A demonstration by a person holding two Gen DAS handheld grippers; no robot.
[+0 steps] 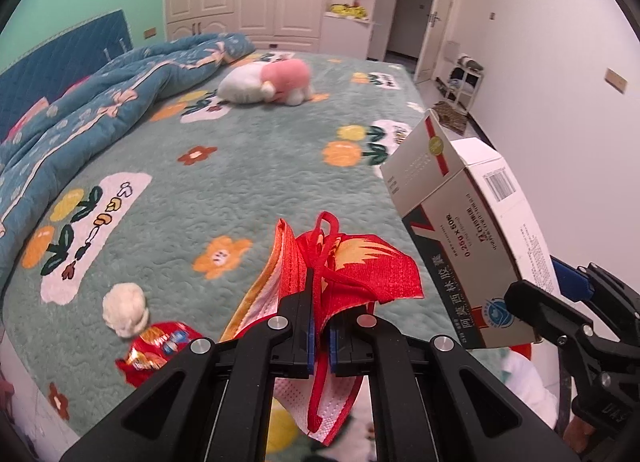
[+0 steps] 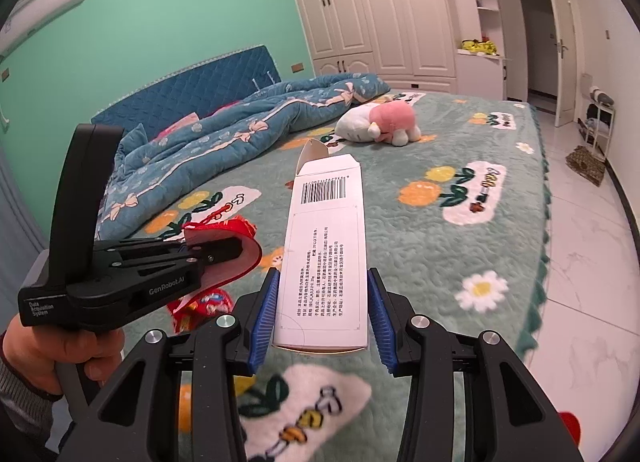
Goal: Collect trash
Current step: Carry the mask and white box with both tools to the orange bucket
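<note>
Red face mask (image 1: 352,274), printed with an orange-yellow pattern, white inside, is pinched in the left gripper (image 1: 320,326); jaws are together on the mask fabric and its red ear loop, mask lifted clear above the bed (image 1: 248,166). In the right wrist view the same mask (image 2: 236,246) sticks out of the left gripper (image 2: 224,250), curled over the finger ends.

White medicine box (image 2: 326,250), barcode face up, end flap open at the far end, sits clamped between the blue pads (image 2: 264,322) of the right gripper (image 2: 324,318); jaws part-way apart, pressed on the box's two long sides. From the left wrist view the box (image 1: 460,222) is held up to the right of the mask, off the bed, with the right gripper (image 1: 536,302) on its near end.

Still on the bedspread near the bed edge: a crumpled white tissue ball (image 1: 124,310) and, just beside it, a red snack wrapper (image 1: 160,350).

Further back: pink and white plush toy (image 1: 272,82) lying mid-bed, blue floral quilt (image 1: 100,94) bunched by the headboard (image 2: 192,82). A hand (image 2: 52,354) grips the left gripper's handle. White wardrobe (image 2: 372,10) against the far wall, open doorway (image 1: 420,2) to its right.
</note>
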